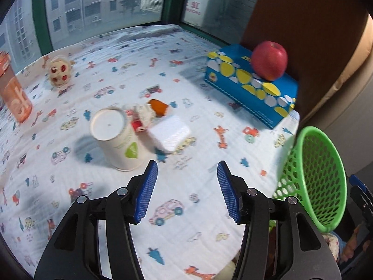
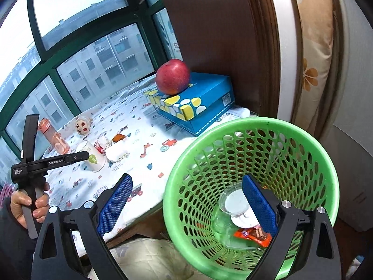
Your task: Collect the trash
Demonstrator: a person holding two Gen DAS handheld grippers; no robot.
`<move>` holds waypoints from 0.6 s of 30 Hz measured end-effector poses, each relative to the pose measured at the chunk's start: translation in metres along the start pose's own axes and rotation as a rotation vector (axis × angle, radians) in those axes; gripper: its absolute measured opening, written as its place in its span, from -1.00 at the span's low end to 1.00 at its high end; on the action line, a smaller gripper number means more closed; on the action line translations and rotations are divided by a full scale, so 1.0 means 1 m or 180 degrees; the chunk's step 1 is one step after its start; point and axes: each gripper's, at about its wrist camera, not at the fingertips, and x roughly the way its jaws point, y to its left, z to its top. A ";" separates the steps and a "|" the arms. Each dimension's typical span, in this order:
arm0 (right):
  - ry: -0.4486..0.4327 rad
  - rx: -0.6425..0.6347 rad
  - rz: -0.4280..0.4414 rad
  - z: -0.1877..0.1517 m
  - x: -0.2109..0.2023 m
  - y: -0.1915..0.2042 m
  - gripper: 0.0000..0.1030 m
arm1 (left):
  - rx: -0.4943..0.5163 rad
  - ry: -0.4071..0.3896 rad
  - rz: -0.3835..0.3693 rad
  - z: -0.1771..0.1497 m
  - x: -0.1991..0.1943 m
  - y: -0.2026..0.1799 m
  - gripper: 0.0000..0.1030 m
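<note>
Hovering over the table [image 1: 186, 233], left gripper [image 1: 187, 170] jaws parted, empty (paper cup [image 1: 116, 137] ahead); right gripper [image 2: 186, 187] jaws spread astride the green basket [image 2: 303, 135] rim, not clamped.

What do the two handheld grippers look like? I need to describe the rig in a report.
Both grippers, left and right, have black plastic arms with silver pivot screws and blue ribbed pads. The left one's black pistol-grip body carries white "GenRobot.AI" lettering. The hand holding it comes from a dark sleeve.
</note>
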 end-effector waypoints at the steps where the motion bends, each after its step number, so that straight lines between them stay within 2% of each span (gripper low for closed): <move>1: 0.0011 -0.0022 0.0023 0.001 0.003 0.005 0.78 | -0.0057 -0.0008 0.0060 0.001 0.001 0.011 0.06; 4: 0.0049 -0.0094 0.0093 0.003 0.012 0.021 0.78 | -0.0212 -0.0024 0.0240 0.006 0.007 0.039 0.15; 7: 0.0088 -0.0157 0.0158 0.004 0.020 0.036 0.78 | -0.0249 -0.0001 0.0314 0.010 0.015 0.056 0.15; 12: 0.0155 -0.0243 0.0222 0.008 0.035 0.055 0.78 | -0.0201 0.0059 0.0414 0.016 0.033 0.066 0.16; 18: 0.0227 -0.0309 0.0277 0.013 0.051 0.071 0.78 | -0.0176 0.0075 0.0428 0.024 0.048 0.072 0.24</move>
